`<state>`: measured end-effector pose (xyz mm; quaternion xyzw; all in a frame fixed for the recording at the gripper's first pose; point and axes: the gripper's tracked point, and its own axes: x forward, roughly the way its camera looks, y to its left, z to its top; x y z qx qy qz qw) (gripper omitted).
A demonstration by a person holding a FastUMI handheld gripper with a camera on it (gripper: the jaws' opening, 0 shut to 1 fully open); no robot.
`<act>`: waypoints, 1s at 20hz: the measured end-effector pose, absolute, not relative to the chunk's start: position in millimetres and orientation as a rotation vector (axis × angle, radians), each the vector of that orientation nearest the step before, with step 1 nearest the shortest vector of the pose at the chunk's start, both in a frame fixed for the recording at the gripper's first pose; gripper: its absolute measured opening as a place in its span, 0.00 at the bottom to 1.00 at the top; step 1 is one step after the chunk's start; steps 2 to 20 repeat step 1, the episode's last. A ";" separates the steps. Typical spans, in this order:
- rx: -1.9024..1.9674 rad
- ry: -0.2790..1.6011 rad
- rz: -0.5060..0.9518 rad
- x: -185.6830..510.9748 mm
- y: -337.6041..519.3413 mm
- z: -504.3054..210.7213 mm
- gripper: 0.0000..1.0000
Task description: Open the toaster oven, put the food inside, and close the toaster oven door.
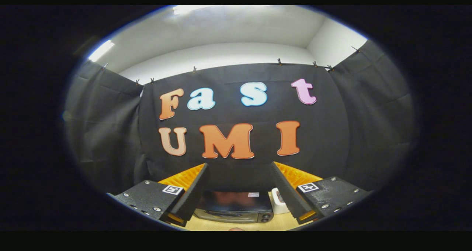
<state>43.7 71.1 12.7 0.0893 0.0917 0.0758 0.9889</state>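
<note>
The wooden counter [221, 226] carries a toaster oven [233, 206] and, just beside it, a white cup [277, 203].

The claw [239, 195] is built from two wedge-shaped fingers [191, 197] with a rough, grainy texture, their inner faces ribbed. Each finger is fixed to a flat, speckled mounting block [147, 199] studded with small silver screws. On top of each block sits a square white marker tag [173, 189] with a black pattern printed on it. The fingers stand wide apart.
</note>
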 end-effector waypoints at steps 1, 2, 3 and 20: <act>0.187 0.174 0.150 46.7 70.1 14.9 0.97; 0.187 0.174 0.150 46.7 70.1 14.9 0.97; 0.187 0.174 0.150 46.7 70.1 14.9 0.97; 0.187 0.174 0.150 46.7 70.1 14.9 0.97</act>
